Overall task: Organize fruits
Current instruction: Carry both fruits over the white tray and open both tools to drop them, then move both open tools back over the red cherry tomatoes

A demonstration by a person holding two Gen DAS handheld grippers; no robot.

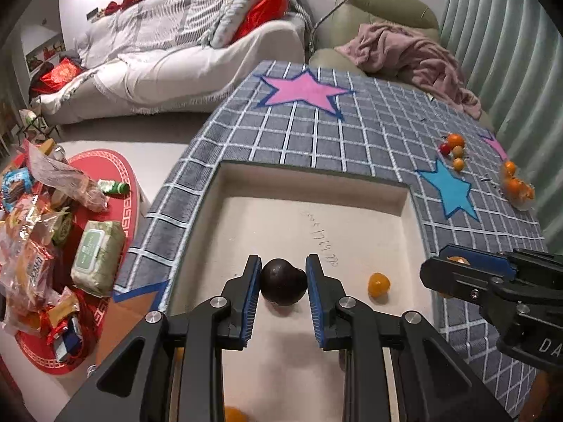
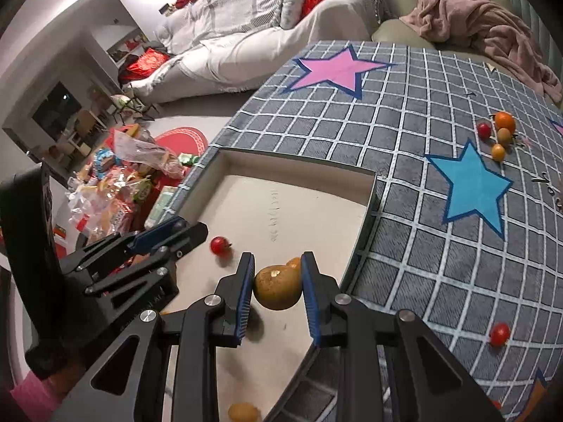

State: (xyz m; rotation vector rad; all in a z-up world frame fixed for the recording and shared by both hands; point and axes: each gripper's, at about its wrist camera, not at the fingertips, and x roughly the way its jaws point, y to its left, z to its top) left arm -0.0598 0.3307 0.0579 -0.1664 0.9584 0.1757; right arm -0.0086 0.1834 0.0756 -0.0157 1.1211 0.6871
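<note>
My left gripper (image 1: 283, 271) is shut on a dark purple round fruit (image 1: 282, 282) and holds it over the beige tray (image 1: 309, 179). My right gripper (image 2: 278, 267) is shut on a brownish-yellow round fruit (image 2: 277, 286) above the same tray (image 2: 299, 167). In the tray lie a small orange fruit (image 1: 378, 284), a red cherry tomato (image 2: 220, 245) and another yellow fruit (image 2: 243, 412). A cluster of small orange, yellow and red fruits (image 2: 498, 133) sits on the checked cloth at the far right, also in the left wrist view (image 1: 454, 149). One red tomato (image 2: 499, 334) lies alone on the cloth.
The checked cloth with pink (image 1: 304, 89) and blue (image 2: 471, 186) stars covers the table. A bag of oranges (image 1: 517, 186) lies at its right edge. A red side table with snack packets (image 1: 45, 232) stands left. A sofa with blankets (image 1: 169, 52) is behind.
</note>
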